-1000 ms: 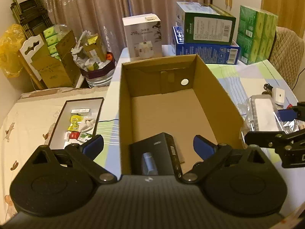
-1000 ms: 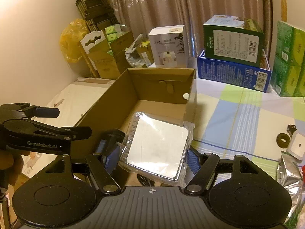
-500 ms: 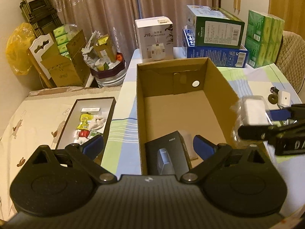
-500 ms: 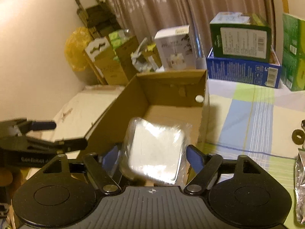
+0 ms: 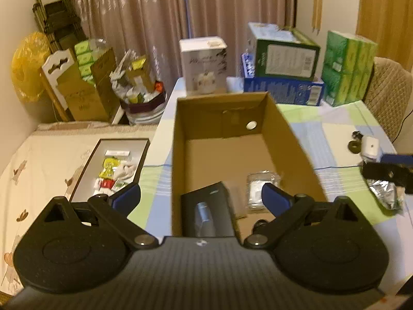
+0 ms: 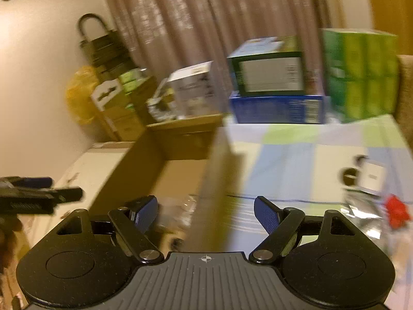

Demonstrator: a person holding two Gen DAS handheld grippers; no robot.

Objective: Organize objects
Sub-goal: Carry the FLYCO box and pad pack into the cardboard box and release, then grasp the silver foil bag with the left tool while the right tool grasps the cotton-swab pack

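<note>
Right gripper (image 6: 205, 211): jaws spread wide, blue pads apart, nothing between them; they have just been opening. Right wrist view is motion-blurred. The gripper sits low centre of that frame, over the right wall of the cardboard box (image 6: 206, 155). A clear crinkled wrapper shows faintly just past its left pad, inside the box.

Left gripper (image 5: 200, 196): jaws also wide, empty, at the bottom of the left wrist frame, straddling the near end of the cardboard box (image 5: 284, 134).

Inside the box, lower centre of the left wrist frame: a black case (image 5: 206, 206) lying flat at the near end, and just right of it the plastic-wrapped white square packet (image 5: 259, 190) on the box floor, near the right wall. Far half of the box floor is bare.

Right of the box, on the checked tablecloth (image 5: 333, 134): a silver foil pouch (image 5: 384, 191) at the right edge, and above it a small white adapter (image 5: 370, 146) beside a dark ring. The right gripper's black frame (image 5: 387, 171) pokes in at the right edge, between those two.

Left of the box: a shallow tray (image 5: 85, 175) holding small packets.
</note>
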